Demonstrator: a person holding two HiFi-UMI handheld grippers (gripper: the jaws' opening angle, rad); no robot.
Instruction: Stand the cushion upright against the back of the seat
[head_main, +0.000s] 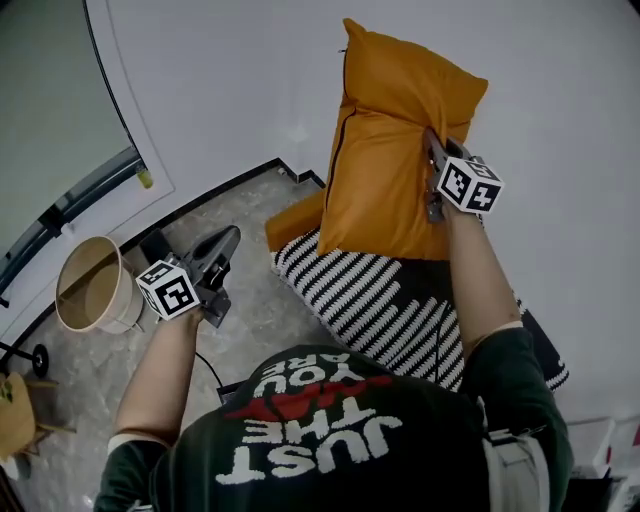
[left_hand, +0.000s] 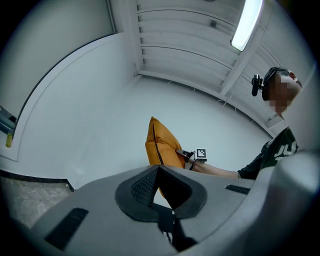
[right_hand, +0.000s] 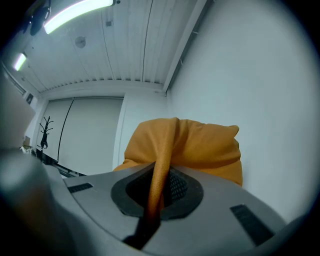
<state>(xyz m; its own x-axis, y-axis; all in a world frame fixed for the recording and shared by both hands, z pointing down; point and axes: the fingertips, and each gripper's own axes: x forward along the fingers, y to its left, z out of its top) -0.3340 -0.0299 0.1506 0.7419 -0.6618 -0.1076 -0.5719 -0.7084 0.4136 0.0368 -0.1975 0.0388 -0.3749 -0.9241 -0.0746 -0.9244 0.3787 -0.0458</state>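
One claw doing work: right claw (head_main: 432, 165) clamping fold of orange cushion (head_main: 385, 150), holding it in air above striped seat (head_main: 370, 300), near white wall (head_main: 220, 90). Left claw (head_main: 230, 238) hanging slightly apart, empty. Advising: lowering bottom edge onto seat first, tilting top back, left claw steadying before releasing.

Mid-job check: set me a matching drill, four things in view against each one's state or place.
1 orange cushion
2 right gripper
3 left gripper
4 striped cushion

a nothing between its jaws
b held up in the air
c lying below the orange one
d clamped on orange fabric

Pairs: 1-b, 2-d, 3-a, 4-c
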